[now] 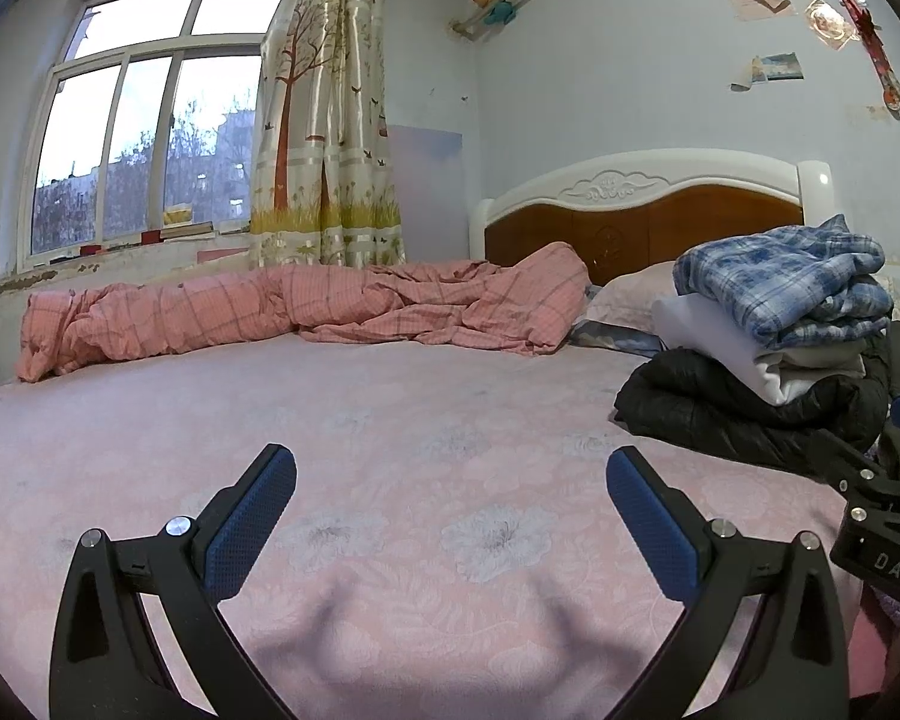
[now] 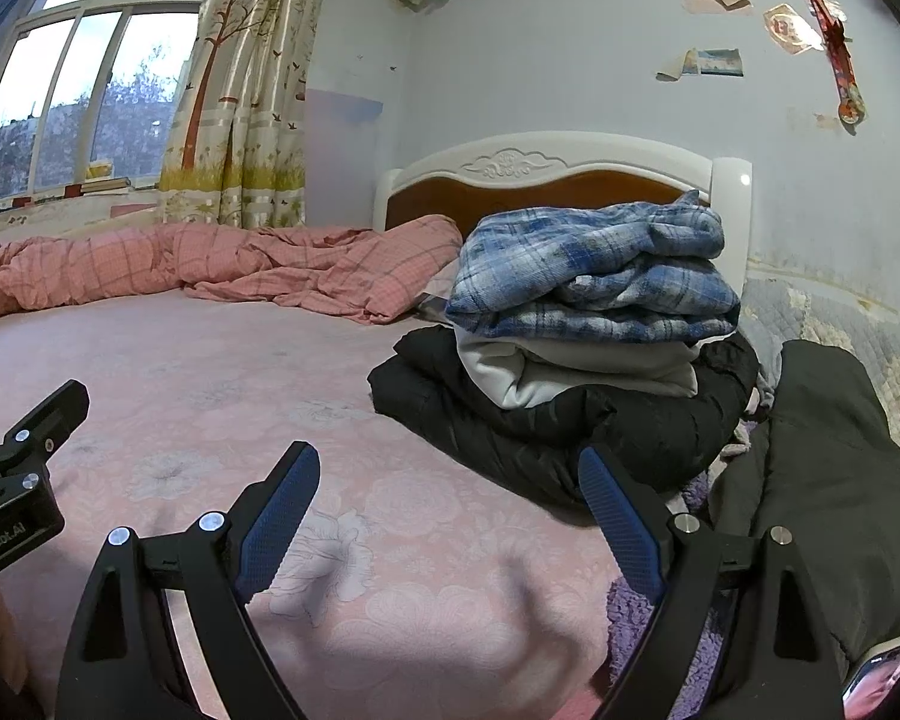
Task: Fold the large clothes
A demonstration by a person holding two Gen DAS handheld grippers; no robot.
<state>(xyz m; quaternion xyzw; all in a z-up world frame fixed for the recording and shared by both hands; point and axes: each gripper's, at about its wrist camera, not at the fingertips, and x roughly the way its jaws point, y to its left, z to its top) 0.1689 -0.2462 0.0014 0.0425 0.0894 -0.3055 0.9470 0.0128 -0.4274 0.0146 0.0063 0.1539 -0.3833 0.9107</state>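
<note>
A stack of folded clothes sits on the bed at the right: a blue plaid shirt (image 1: 792, 288) (image 2: 594, 267) on top, a white garment (image 1: 750, 348) (image 2: 546, 369) under it, and a black puffy jacket (image 1: 738, 414) (image 2: 540, 420) at the bottom. A dark garment (image 2: 822, 480) lies unfolded right of the stack. My left gripper (image 1: 450, 480) is open and empty over the pink bed sheet (image 1: 390, 420). My right gripper (image 2: 450, 480) is open and empty, its right finger close to the black jacket. The right gripper's body shows in the left wrist view (image 1: 888, 534).
A rumpled pink checked quilt (image 1: 282, 312) (image 2: 210, 270) lies along the far side of the bed by the window. A pillow (image 1: 630, 294) leans at the white and wood headboard (image 1: 642, 216). A purple fuzzy cloth (image 2: 636, 618) and a phone (image 2: 882, 684) lie at lower right.
</note>
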